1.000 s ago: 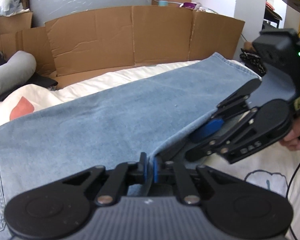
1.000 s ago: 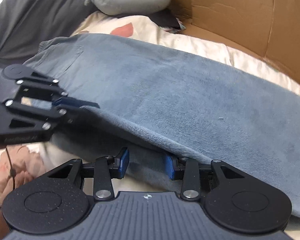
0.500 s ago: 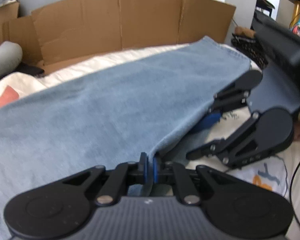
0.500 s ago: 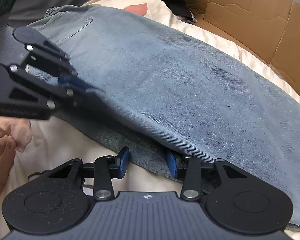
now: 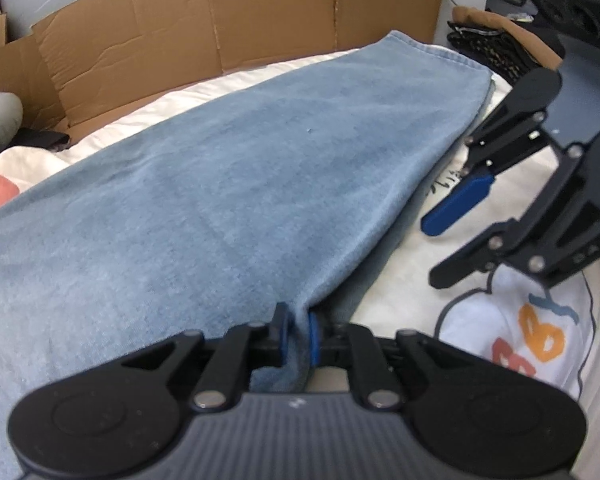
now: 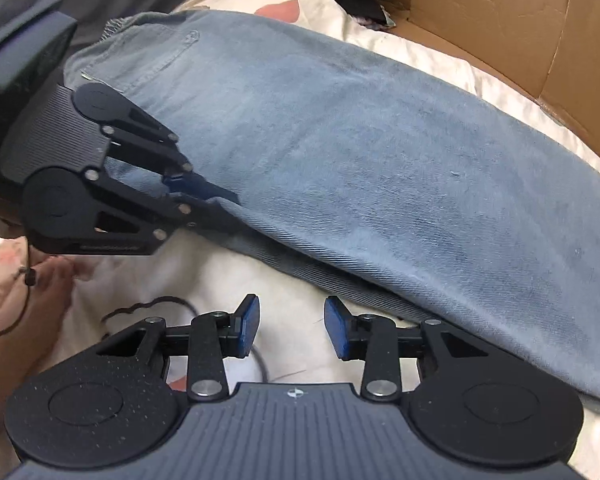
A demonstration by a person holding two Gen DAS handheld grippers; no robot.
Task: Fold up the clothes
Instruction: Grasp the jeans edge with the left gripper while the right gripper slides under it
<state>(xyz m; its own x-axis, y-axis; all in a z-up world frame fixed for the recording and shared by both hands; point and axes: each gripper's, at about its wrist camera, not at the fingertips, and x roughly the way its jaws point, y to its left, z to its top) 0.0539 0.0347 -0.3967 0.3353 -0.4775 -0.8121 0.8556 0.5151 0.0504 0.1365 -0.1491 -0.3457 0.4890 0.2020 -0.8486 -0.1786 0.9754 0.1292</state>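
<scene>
Denim is what your left gripper [image 5: 298,334] has: its fingers are clenched on the near edge of the jeans [image 5: 220,184], which lie lengthwise on the bed [image 5: 400,276], folded leg over leg. That pinch sits low and close to the fold, so a pull sideways could drag the top layer off the lower one and skew the edges. To the right, your right gripper [image 6: 292,326] hangs with its fingers released, just off the near edge of the jeans, holding nothing; a cable [image 6: 148,304] lies on the bed under it and could snag. Cardboard [image 5: 260,12] walls the far edge, so open room lies along the near side and toward the hem [image 5: 452,54].
</scene>
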